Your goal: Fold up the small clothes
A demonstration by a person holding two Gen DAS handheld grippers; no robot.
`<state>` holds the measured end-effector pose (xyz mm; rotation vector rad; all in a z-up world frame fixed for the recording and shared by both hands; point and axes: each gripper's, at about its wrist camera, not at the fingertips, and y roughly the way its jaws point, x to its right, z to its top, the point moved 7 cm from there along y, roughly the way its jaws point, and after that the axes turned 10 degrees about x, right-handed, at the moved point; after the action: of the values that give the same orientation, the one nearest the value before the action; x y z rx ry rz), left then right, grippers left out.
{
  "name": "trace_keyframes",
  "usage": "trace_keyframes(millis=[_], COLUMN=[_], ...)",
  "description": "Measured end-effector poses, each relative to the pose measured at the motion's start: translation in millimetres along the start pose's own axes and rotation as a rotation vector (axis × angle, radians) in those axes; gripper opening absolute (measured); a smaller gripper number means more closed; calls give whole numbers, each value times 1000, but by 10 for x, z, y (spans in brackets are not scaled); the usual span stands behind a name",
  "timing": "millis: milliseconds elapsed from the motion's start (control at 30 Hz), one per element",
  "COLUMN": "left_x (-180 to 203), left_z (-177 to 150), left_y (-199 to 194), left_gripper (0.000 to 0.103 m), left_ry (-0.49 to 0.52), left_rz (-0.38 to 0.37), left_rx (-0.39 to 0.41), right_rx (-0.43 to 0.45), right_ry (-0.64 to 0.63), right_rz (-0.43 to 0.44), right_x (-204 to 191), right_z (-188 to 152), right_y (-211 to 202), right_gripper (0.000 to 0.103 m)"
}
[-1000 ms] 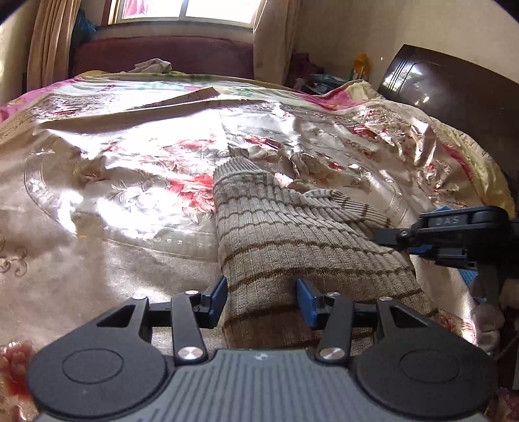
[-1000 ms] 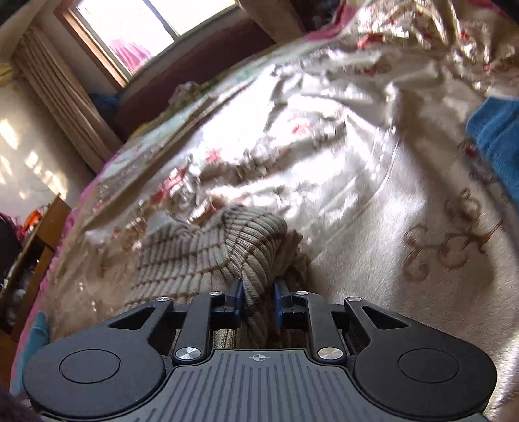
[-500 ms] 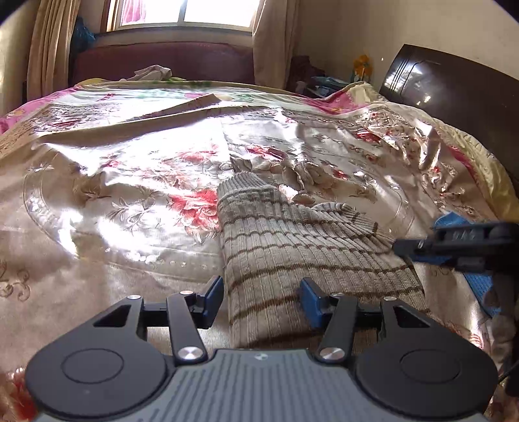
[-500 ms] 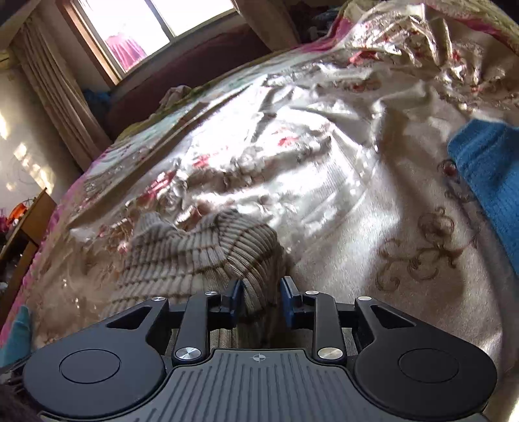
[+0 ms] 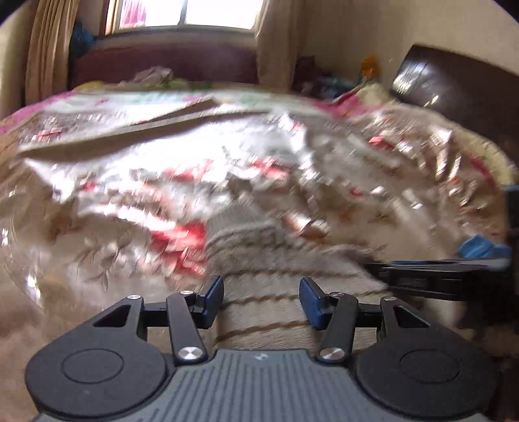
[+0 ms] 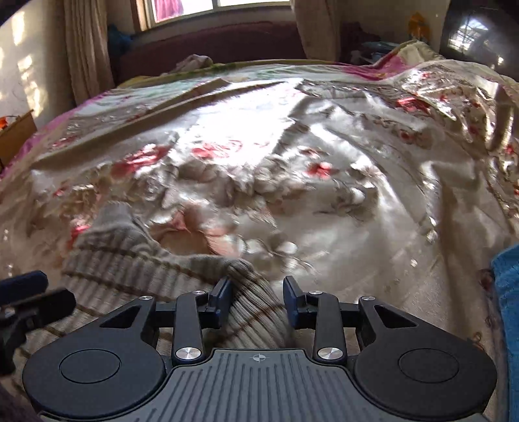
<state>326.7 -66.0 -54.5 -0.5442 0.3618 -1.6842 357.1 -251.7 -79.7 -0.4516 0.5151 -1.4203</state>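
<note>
Under the left claw, blur smears the sweater, perhaps loose.

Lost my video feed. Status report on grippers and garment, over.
Left gripper open over the striped knit sweater. Right gripper opening, sweater fold between its jaws, pads clear. Blue cloth at right, not in the way.

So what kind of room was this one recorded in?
A bedroom in a home, most likely. The work surface is a bed under a shiny floral bedspread, with a dark headboard at one end and a curtained window behind. A striped knit garment lies on it.
</note>
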Motion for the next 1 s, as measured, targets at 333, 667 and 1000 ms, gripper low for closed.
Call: trace_keyframes(millis=[333,667,1000], left_x=[-89,-205,-148], left_z=[-63,-297,-480], left_y=[-93,-873,-768], left_gripper=[59,60,70], left_ry=[-7,-133,-157], left_rz=[21,-92,-102], left_rx=[-15,-48,-108], right_rx=[-6,-44,-119], right_ry=[165,232,315], right_rz=[30,199,216], right_x=[241,145,125], right_z=[-75,-402,-710], right_y=[-76,-1036,-966], right_gripper=[35,66,70])
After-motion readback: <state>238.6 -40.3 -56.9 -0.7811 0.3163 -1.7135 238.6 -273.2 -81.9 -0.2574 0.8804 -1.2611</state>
